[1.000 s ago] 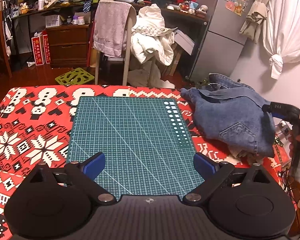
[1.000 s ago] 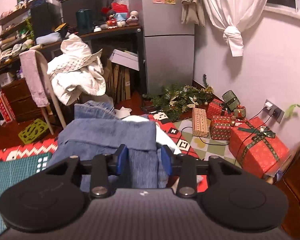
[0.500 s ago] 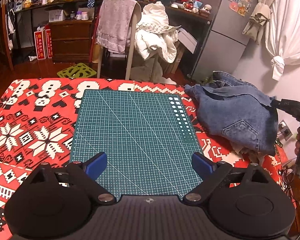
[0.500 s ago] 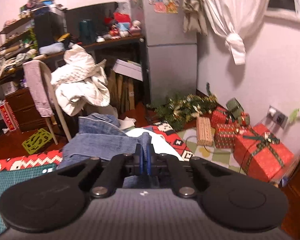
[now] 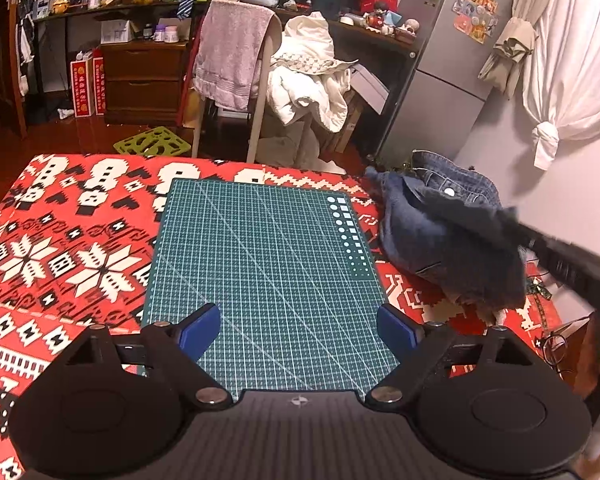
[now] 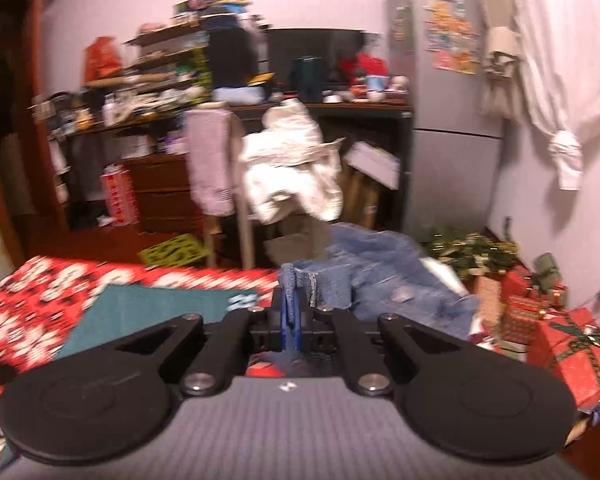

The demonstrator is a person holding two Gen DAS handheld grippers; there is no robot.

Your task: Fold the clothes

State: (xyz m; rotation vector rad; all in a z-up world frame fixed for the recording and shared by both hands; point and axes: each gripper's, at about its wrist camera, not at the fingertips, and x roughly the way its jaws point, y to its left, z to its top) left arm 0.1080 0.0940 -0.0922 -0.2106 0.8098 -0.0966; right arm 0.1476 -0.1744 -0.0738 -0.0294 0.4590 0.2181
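Denim shorts (image 5: 440, 236) lie crumpled at the right edge of the worktop (image 5: 60, 240), on its red patterned cloth just beside the green cutting mat (image 5: 260, 264). The right claw (image 6: 290, 320) is clamped tight on a fold of the denim's edge, which sticks up between its blue pads; the rest of the garment trails away behind it toward the wall. In the left wrist view this claw shows as a dark blur at the shorts' right side. The left claw (image 5: 300, 326) hangs over the mat's near end with its jaws wide, having just been closing a little, and nothing is between them.
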